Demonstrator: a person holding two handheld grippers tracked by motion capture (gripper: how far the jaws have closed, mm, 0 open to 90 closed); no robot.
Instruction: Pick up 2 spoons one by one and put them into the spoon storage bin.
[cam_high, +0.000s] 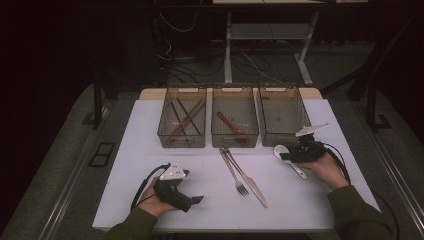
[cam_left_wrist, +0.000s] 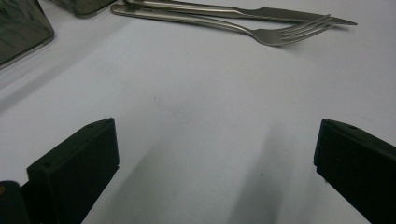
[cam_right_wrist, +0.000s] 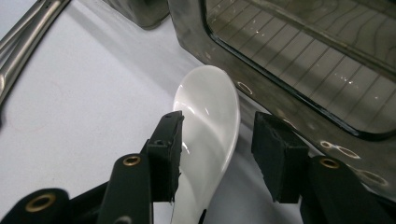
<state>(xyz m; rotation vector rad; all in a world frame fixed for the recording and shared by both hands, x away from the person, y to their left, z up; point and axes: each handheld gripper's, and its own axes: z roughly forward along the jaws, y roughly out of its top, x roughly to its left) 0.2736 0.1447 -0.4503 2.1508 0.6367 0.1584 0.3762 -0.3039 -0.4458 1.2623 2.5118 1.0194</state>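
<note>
A white spoon (cam_high: 281, 151) lies on the white table in front of the right bin (cam_high: 283, 140). My right gripper (cam_high: 290, 156) straddles it. In the right gripper view the spoon's bowl (cam_right_wrist: 208, 112) sits between the jaws of that gripper (cam_right_wrist: 217, 123). One pad is against the spoon's edge and the other stands a little off it, so the gripper is open. My left gripper (cam_high: 197, 199) rests near the table's front edge. Its jaws stand wide open over bare table in the left gripper view (cam_left_wrist: 217, 135).
Three clear bins stand in a row at the back: the left bin (cam_high: 181, 140) holds chopsticks, the middle bin (cam_high: 234, 141) a brown spoon. A metal fork (cam_high: 235, 172) and knife (cam_high: 252, 183) lie side by side mid-table, between the two hands.
</note>
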